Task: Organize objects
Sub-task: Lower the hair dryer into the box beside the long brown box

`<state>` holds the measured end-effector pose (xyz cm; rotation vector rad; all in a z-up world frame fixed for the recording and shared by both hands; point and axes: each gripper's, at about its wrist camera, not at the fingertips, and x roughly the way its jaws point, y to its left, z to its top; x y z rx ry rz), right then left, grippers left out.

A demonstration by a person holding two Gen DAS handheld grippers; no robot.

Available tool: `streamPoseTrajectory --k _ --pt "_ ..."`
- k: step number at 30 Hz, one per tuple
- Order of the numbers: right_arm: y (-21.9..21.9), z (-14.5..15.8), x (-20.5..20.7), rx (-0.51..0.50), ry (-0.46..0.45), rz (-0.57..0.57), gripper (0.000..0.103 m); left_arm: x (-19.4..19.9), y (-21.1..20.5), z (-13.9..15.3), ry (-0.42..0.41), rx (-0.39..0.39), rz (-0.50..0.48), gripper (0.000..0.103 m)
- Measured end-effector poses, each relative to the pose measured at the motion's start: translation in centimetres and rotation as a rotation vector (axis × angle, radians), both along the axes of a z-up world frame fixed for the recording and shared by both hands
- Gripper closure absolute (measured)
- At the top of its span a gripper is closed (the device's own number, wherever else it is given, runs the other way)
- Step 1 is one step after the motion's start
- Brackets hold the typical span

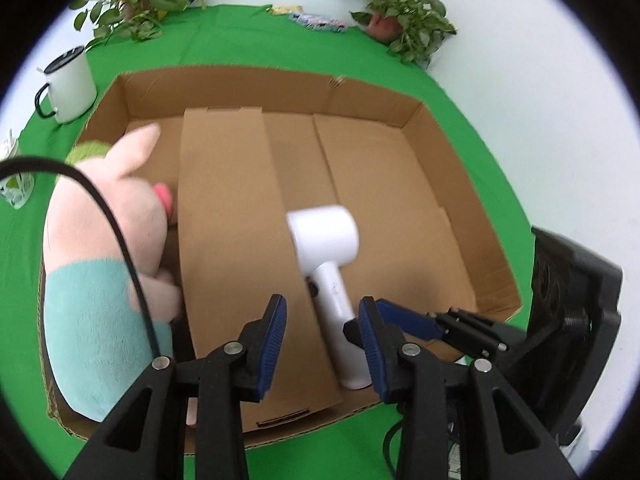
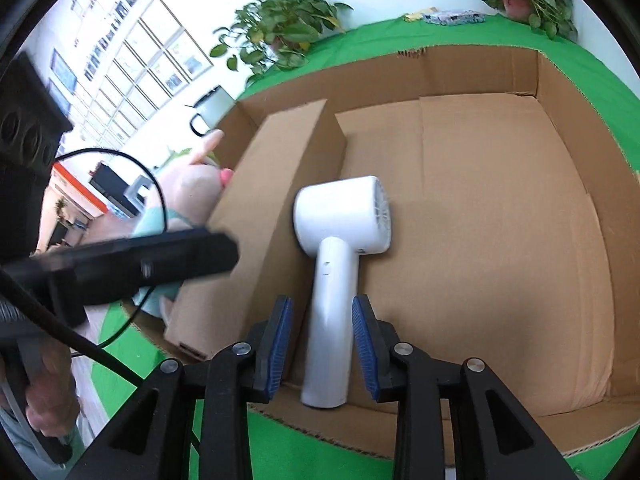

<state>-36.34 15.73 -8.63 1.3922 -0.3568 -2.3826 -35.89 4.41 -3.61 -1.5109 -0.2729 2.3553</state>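
**Hair dryer lies in the box, its handle between the right gripper's parted pads**

The white hair dryer (image 2: 340, 264) is seen lying on the floor of the cardboard box (image 2: 500, 240), on the wide side of the box, just beside the cardboard divider (image 2: 256, 216). Its round head is turned toward the far wall of the box, and its handle is stretched back toward the near wall.

The right gripper (image 2: 322, 344) is held over that near wall, pointed steeply down. The handle is framed between its two blue pads, yet a sliver of space can be made out on either side, so the pads are spread a little around the handle and are not pressed on it. No earlier picture is given, so nothing more is said of them.

From the left wrist view, the left gripper (image 1: 322, 344) is seen above the near edge of the box, with its jaws parted and nothing between them; the hair dryer's (image 1: 332, 264) handle is glimpsed beyond, close to its right-hand finger. In the right wrist view the left gripper is blurred, and a hand (image 2: 48, 388) is seen on its grip.

On the other side of the divider, a pink plush pig (image 1: 112, 248) in a teal top is wedged against the side wall of the box. A white enamel mug (image 1: 72, 84) is stood on the green cloth (image 1: 248, 36) outside the far corner of the box, on the pig's side.
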Motion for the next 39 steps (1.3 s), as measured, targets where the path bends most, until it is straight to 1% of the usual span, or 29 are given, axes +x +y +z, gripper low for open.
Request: streamPoseTrajectory --k 3,6,10,16,18,23,28,37,39 --pt "-0.6 -1.4 -0.6 0.029 -0.063 0.013 0.072 0.4 -0.1 -0.4 0.002 -0.006 -0.011 0.067" --pt "-1.0 -2.4 -0.4 0.043 -0.086 0.012 0.074 1.0 -0.5 -0.7 0.001 -0.006 -0.022 0.067" --pt "-2.3 -2.8 -0.4 0.081 -0.083 0.014 0.075 1.3 -1.0 -0.8 0.007 0.007 -0.023 0.067" --pt "-2.7 -2.8 -0.6 0.087 -0.094 -0.003 0.072 1.2 -1.7 -1.0 0.008 0.026 -0.017 0.067" --pt "-2.8 -2.7 -0.6 0.094 -0.096 -0.005 0.068 1.2 -1.7 -1.0 0.007 0.022 -0.016 0.067" --pt "-3.9 -2.6 -0.6 0.138 -0.101 -0.015 0.065 1.4 -2.1 -1.0 0.005 0.02 -0.012 0.067" --pt "-4.7 -2.8 -0.9 0.147 -0.108 -0.023 0.066 1.6 -2.2 -1.0 0.005 0.021 -0.013 0.067" --pt "-4.7 -2.5 -0.5 0.147 -0.099 -0.026 0.066 1.9 -2.5 -0.7 0.008 0.019 -0.015 0.067" --pt "-4.8 -2.4 -0.3 0.151 -0.093 -0.027 0.07 2.0 -2.5 -0.7 0.007 0.025 -0.014 0.067"
